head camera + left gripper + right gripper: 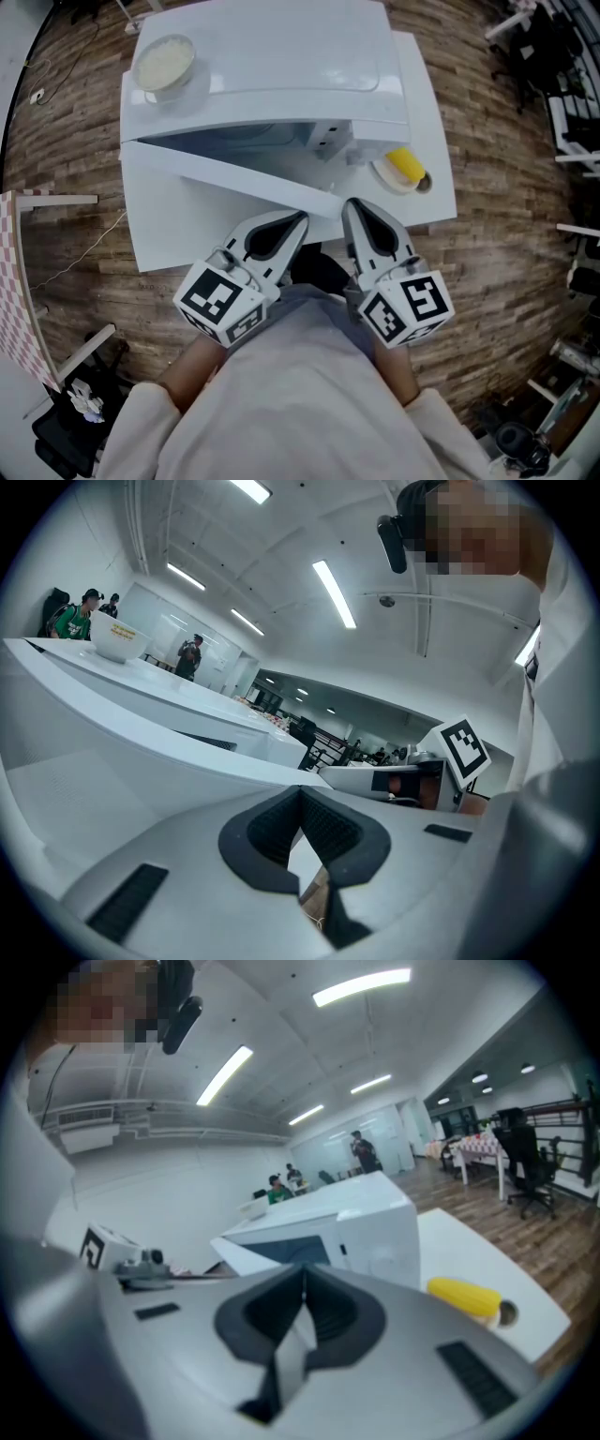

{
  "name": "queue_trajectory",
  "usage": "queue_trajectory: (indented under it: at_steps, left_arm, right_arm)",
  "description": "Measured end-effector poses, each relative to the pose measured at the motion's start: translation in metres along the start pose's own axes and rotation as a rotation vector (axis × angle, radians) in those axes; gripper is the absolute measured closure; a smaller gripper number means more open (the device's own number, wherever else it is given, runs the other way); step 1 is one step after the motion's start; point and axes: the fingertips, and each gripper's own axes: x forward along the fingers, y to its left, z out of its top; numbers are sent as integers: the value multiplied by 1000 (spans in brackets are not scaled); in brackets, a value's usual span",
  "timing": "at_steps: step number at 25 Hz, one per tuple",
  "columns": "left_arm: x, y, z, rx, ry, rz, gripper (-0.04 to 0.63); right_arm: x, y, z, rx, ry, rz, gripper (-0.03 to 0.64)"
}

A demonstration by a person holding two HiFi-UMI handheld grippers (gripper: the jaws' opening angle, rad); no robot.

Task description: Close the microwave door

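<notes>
Microwave door [234,178], white, stands partly open. It is hinged at the left front corner of the microwave [281,56], and its free edge is swung out toward the person, ending just ahead of the two grippers. The oven sits on a white table [187,248] at twelve o'clock from the person.

A bowl [166,61] rests on the oven's roof at about eleven o'clock. A yellow corn cob [407,163] on a small dish [389,178] lies on the table at one o'clock, by the oven's front right corner (clear of the door's swing, as far as I can judge).

The left gripper [298,221] and right gripper [353,208] are held side by side close to the person's body at six o'clock, noses aimed at the door's free edge. Each has its jaws brought together at the tips with nothing between them. That seems sensible, since a door is pushed rather than pinched. Whether either nose touches the door, I cannot tell. The closing looks not yet begun; a push on the free edge toward twelve o'clock should do it.
</notes>
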Motion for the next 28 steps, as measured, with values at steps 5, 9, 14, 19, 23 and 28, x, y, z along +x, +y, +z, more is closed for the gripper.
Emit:
queue_trajectory:
  at_steps: [5,9,14,19,23,28]
  left_arm:
    - [6,4,1,0,5,11,581]
    - [11,5,3,-3,6,12,581]
    - [18,11,8,-5,5,11,581]
    - [25,13,10,-9,-3,9,581]
    - [31,13,12,-15,-12,11,581]
    - [38,17,17,-24,-22,20,581]
  right_arm:
    - [0,-4,1,4,1,-2,594]
    - [0,-7,1,5,2,-2,594]
    - [4,-13,4,6,4,-5,594]
    - [5,-19,8,1,3,-5,594]
    - [6,-22,10,-8,8,3,594]
    - [13,-21,11,-19,23,26,594]
